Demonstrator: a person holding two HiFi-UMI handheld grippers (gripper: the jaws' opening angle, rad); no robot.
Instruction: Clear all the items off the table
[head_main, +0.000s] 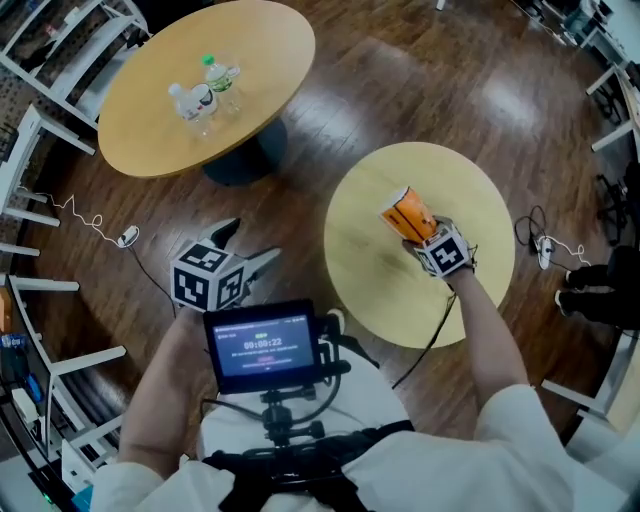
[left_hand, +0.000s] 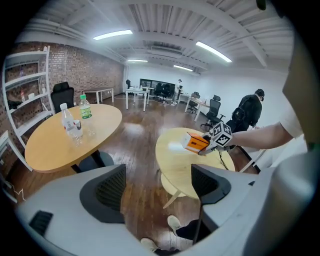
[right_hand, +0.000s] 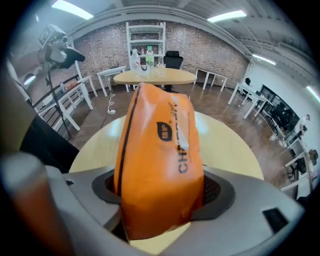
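Observation:
An orange snack bag (head_main: 408, 214) is lifted over the small round table (head_main: 380, 290), tilted, with my right gripper (head_main: 417, 230) shut on its lower end. In the right gripper view the bag (right_hand: 160, 150) fills the space between both pads (right_hand: 215, 190) and stands up above the table top (right_hand: 227, 145). My left gripper (head_main: 245, 245) hangs over the wooden floor left of that table, open, with nothing between its jaws. The left gripper view shows the bag (left_hand: 195, 143) and the right gripper (left_hand: 207, 149) from afar, beyond the open left gripper (left_hand: 159, 187).
A larger round table (head_main: 150, 120) at the upper left holds three bottles (head_main: 205, 92). White shelving (head_main: 35, 60) lines the left side, and cables (head_main: 95, 225) trail on the floor there. More cables (head_main: 540, 245) and a person's shoes lie right of the small table.

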